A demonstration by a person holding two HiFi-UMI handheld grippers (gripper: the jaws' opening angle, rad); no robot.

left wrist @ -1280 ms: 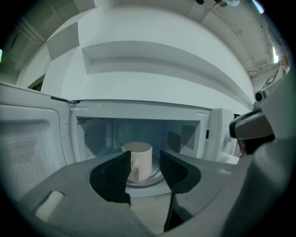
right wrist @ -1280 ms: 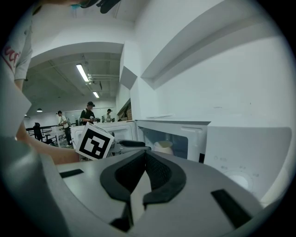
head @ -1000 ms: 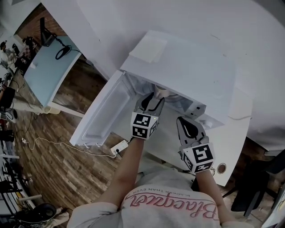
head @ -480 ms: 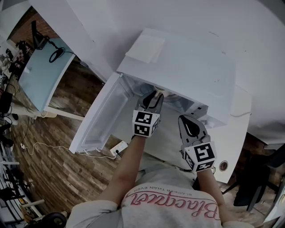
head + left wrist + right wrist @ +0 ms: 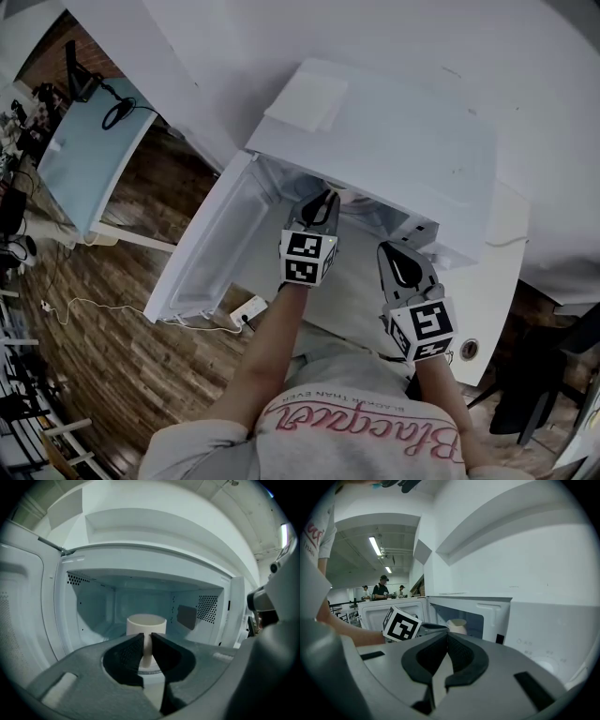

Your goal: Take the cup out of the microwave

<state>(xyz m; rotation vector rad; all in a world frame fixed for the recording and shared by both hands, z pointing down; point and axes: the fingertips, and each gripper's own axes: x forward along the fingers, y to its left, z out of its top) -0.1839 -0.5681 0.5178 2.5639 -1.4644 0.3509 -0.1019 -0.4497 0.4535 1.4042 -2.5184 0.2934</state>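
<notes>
Cup (image 5: 146, 622) sits inside the microwave (image 5: 394, 141), centre of the cavity, handle (image 5: 147, 651) facing us. We see the left gripper (image 5: 146, 637) reached in through the opening. Its jaws have just been closing, and now the dark ribbed pads sit on either side of the handle, pinching it. Right gripper (image 5: 447, 634) hangs outside, lower right of the opening in the head view, in front of the control panel (image 5: 553, 639), jaws clenched together with nothing in them.

Around it:
- The door (image 5: 211, 244) is swung fully open to the left of the opening, its moulded white plastic inner face towards us.
- A flat white box (image 5: 305, 101) lies on the microwave's top, towards the upper left.
- The microwave stands on a white table (image 5: 497, 272).
- Wood plank floor (image 5: 112, 347) at lower left, with a white power strip (image 5: 248, 309) and its cable lying on it.
- Pale blue desk (image 5: 94, 155) at far upper left.
- In the right gripper view, people (image 5: 382, 588) stand in the far background under strip lights (image 5: 375, 545).

Materials:
- Cup is a plain cream cylinder, matte, with a loop handle.
- Cavity walls are smooth and glossy, with perforated vent patches (image 5: 208, 609) at the right side and the upper left.
- Gripper bodies are grey plastic.
</notes>
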